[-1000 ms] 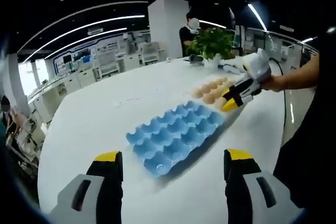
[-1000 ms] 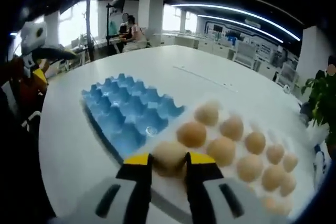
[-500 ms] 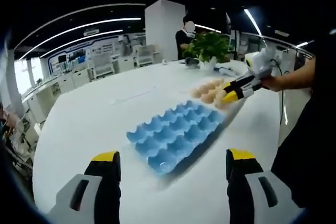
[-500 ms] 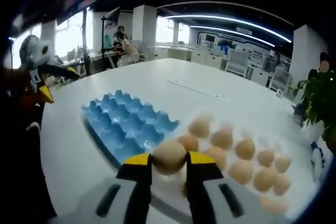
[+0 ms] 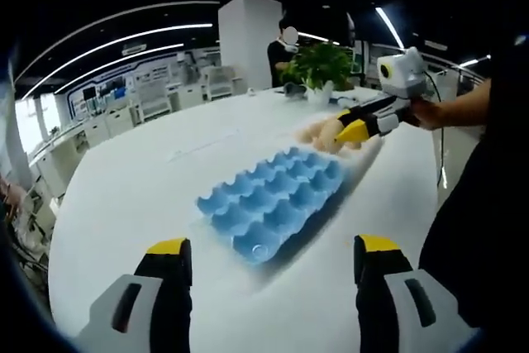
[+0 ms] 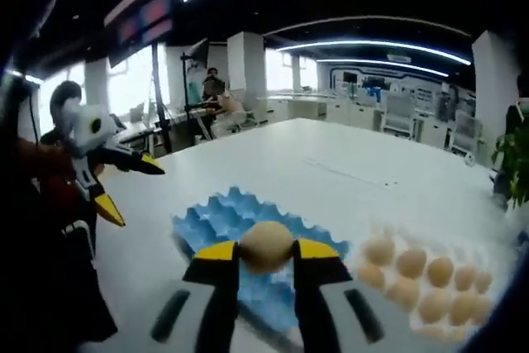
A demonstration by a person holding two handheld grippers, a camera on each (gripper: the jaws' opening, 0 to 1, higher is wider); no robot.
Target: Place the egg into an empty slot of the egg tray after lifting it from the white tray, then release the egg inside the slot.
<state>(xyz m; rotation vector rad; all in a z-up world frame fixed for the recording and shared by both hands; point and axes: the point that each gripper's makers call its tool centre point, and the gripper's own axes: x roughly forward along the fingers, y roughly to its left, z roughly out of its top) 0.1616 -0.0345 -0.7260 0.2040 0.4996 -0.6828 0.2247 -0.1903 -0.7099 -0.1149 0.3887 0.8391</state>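
above blue egg tray (image 6: 248, 225) | right tongs (image 6: 266, 251) grip egg (image 6: 266, 245) | left tongs (image 5: 263, 247) agape | far eggs blurred

The egg tray (image 5: 270, 200) looks like blue moulded paper pulp, matt and a little rough. The egg (image 6: 266, 246) has a smooth, matt beige shell. The table (image 5: 140, 188) is white, smooth and slightly glossy. The right gripper (image 6: 266, 251) has yellow tips and looks like hard plastic.

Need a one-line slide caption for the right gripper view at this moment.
Right gripper clamps an egg above the blue egg tray, with the remaining eggs off to the right.
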